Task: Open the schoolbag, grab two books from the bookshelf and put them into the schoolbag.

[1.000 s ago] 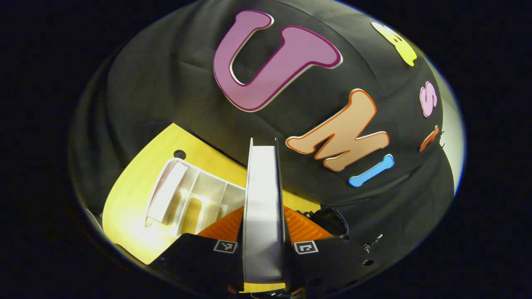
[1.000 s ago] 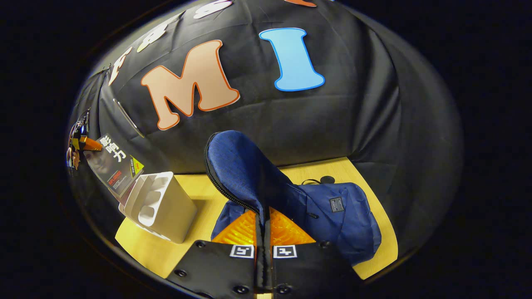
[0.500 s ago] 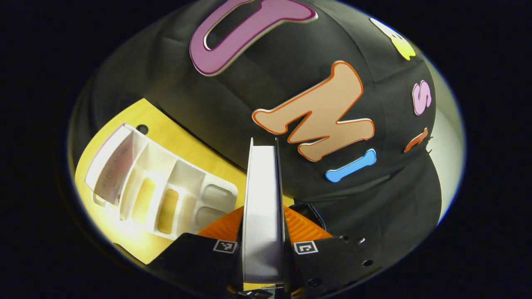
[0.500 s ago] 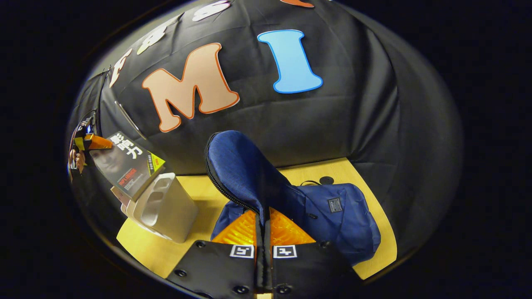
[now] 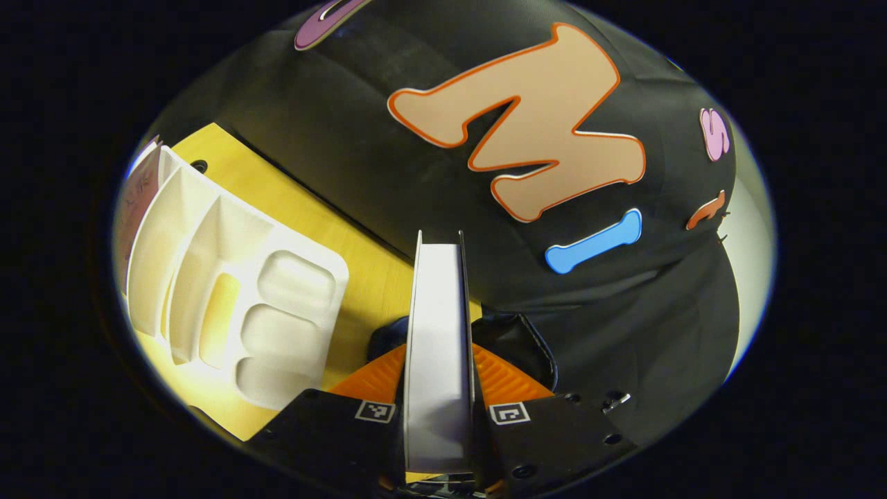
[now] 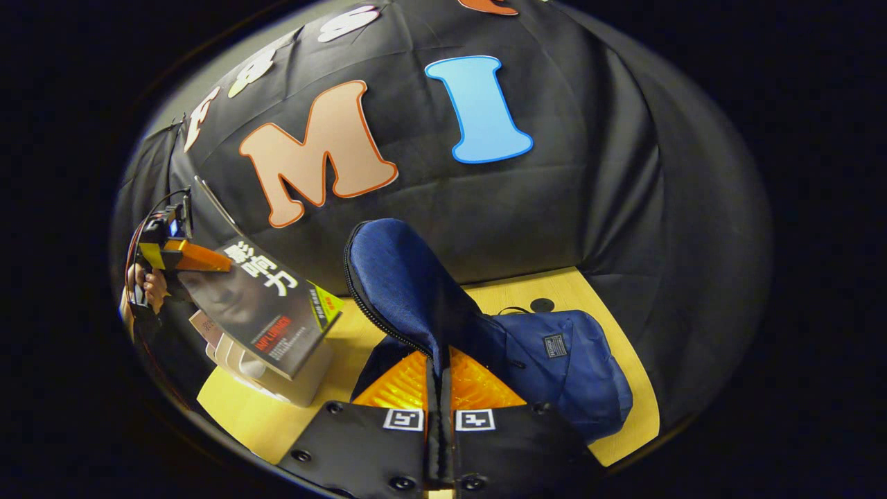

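Observation:
My left gripper (image 5: 439,353) is shut on a book (image 5: 436,291), whose white page edge stands upright between the fingers. Just beyond the fingers lies the dark mouth of the schoolbag (image 5: 518,341). In the right gripper view, my right gripper (image 6: 441,362) is shut on the blue flap (image 6: 405,284) of the schoolbag (image 6: 565,364) and holds it raised. At the far left of that view, the left gripper (image 6: 181,255) carries the dark-covered book (image 6: 267,308) in the air above the white bookshelf (image 6: 301,384).
The white bookshelf (image 5: 229,291) with its several slots lies on the yellow table (image 5: 326,222) to the left of the held book. A second book (image 5: 135,201) stays in its far slot. The booth's black cloth wall stands close behind the table (image 6: 596,291).
The left gripper has carried the book away from the bookshelf and toward the schoolbag. The right gripper has kept the flap raised in the same place.

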The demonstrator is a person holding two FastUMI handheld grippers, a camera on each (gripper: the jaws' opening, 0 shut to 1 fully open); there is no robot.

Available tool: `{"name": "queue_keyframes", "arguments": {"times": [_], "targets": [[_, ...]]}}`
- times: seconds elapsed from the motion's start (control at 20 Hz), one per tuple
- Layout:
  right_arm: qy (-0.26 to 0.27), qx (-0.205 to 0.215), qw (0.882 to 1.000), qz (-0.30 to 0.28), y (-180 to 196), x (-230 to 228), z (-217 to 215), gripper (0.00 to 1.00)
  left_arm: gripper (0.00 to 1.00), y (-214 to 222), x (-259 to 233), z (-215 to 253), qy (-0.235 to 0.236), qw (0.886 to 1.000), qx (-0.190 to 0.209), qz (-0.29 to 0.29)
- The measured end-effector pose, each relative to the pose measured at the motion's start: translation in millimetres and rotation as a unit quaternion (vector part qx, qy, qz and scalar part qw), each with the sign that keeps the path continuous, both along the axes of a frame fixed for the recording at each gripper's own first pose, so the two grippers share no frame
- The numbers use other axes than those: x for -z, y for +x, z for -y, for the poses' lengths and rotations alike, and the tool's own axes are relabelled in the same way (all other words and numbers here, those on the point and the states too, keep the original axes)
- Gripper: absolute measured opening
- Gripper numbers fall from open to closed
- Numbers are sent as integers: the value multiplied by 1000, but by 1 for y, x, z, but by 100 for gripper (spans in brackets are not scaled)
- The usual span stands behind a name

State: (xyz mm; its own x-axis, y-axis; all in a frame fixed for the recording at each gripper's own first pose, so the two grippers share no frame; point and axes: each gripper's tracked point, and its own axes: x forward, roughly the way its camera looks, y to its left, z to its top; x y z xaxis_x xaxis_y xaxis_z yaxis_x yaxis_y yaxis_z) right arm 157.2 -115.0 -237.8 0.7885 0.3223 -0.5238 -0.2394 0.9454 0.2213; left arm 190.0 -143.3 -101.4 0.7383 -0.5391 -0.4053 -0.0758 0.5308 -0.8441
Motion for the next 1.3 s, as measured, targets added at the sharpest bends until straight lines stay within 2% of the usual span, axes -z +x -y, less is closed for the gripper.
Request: {"name": "queue_keyframes", "arguments": {"times": [0.05,0.2,0.25,0.3,0.4,0.5,0.6,0.65,0.85,0.9,0.95,1.05,1.1,1.3], "targets": [[-3,-3,1000,1,1,-2,0,7,35,4,15,16,4,1000,8,-13],[-7,-8,1000,2,0,-4,-2,0,35,16,42,49,4,1000,16,-26],[-8,-9,1000,3,-1,-4,-2,7,34,18,47,59,-3,999,14,-30],[-8,-11,1000,5,-1,-6,-3,3,35,21,54,71,-9,999,18,-35],[-8,-13,1000,10,0,-9,-3,3,34,26,68,91,-13,999,23,-38],[-5,-16,1000,14,0,-12,-3,3,36,33,82,110,-15,999,22,-41],[-1,-19,1000,17,-2,-15,-3,7,35,38,88,129,-29,998,18,-45],[2,-19,1000,20,-2,-15,-2,3,35,40,91,138,-36,998,19,-50],[17,-20,999,24,-3,-17,-1,3,36,36,107,172,-67,995,18,-65],[19,-22,999,24,-3,-17,-2,3,34,36,107,180,-81,994,15,-70],[21,-23,999,24,-4,-17,-2,0,34,37,110,188,-93,993,10,-75],[25,-25,999,24,-3,-16,-3,7,35,39,118,203,-109,990,1,-85],[28,-26,999,23,-3,-15,-3,3,35,39,124,209,-111,990,-1,-91],[35,-28,999,22,-2,-14,-2,0,35,32,148,228,-111,988,0,-109]]}}
